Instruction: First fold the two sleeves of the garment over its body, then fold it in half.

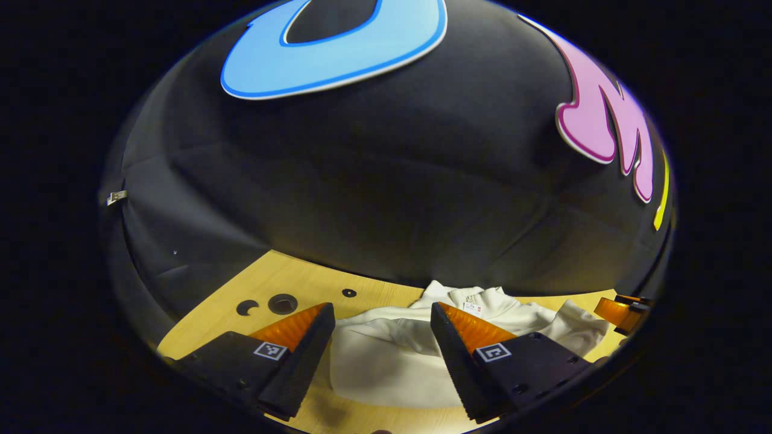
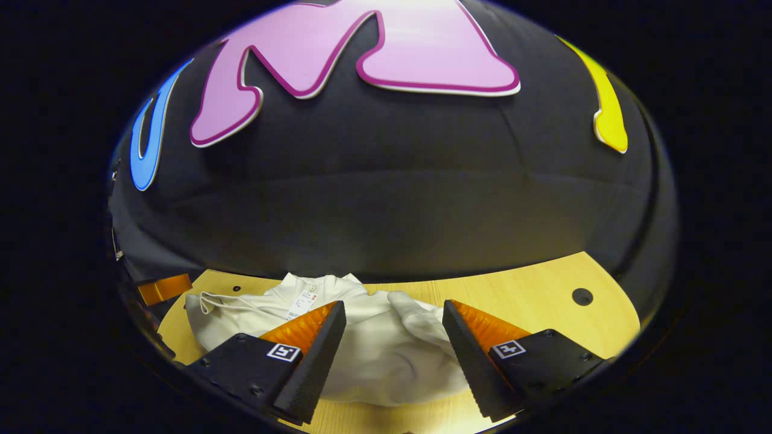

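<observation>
Garment (image 1: 386,355): rumpled on your worktop (image 1: 289,283), toward its far edge
Hand-held grippers: left (image 1: 382,330), right (image 2: 394,328) both spread, empty
Risk: you pinch several bunched layers, dragging the body

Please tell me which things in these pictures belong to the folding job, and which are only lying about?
Part of the job:
- white garment, crumpled on the table
- left gripper, open above it
- right gripper, open above it

Only lying about:
- wooden table with round holes
- small metal clip on the booth wall
</observation>
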`<state>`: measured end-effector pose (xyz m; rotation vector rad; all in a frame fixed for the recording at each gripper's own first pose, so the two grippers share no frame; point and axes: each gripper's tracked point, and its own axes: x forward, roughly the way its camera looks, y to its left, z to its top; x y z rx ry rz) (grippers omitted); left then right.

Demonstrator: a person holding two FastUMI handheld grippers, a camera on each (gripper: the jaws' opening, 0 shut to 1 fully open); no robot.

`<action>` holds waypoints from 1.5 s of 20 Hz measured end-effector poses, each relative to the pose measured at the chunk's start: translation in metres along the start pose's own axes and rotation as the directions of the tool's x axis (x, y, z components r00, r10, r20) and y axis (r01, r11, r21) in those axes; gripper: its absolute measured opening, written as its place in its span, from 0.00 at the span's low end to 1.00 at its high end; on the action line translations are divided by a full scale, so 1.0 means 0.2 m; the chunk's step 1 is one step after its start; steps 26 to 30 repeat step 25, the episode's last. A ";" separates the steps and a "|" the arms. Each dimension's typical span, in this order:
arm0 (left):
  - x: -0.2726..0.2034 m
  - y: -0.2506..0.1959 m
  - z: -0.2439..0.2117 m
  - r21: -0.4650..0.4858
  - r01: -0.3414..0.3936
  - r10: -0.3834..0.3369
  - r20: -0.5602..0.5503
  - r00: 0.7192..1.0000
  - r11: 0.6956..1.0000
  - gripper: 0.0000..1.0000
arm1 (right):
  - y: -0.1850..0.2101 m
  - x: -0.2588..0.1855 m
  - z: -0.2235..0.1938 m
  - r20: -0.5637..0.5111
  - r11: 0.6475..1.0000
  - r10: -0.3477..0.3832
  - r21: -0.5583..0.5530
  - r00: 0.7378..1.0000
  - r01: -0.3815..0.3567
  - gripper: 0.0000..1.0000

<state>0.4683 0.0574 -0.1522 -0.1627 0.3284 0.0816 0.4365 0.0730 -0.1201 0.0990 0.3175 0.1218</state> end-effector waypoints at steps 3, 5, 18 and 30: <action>-0.18 0.05 0.05 -0.022 -0.013 0.014 0.021 1.000 1.000 0.98 | -0.04 -0.17 0.06 0.031 1.000 -0.025 -0.014 0.999 0.026 0.99; -0.35 0.08 0.09 -0.017 -0.015 0.015 0.039 0.999 1.000 0.98 | -0.06 -0.30 0.11 0.050 0.999 -0.038 -0.034 0.998 0.040 0.99; -1.51 0.24 0.37 0.020 0.065 -0.068 0.248 0.966 0.998 0.97 | -0.13 -1.24 0.34 0.183 0.988 -0.062 -0.126 0.981 0.086 0.98; -1.95 0.31 0.24 0.021 0.079 -0.081 0.248 0.965 0.997 0.97 | -0.03 -1.73 0.12 0.170 0.997 -0.037 -0.057 0.985 0.047 0.98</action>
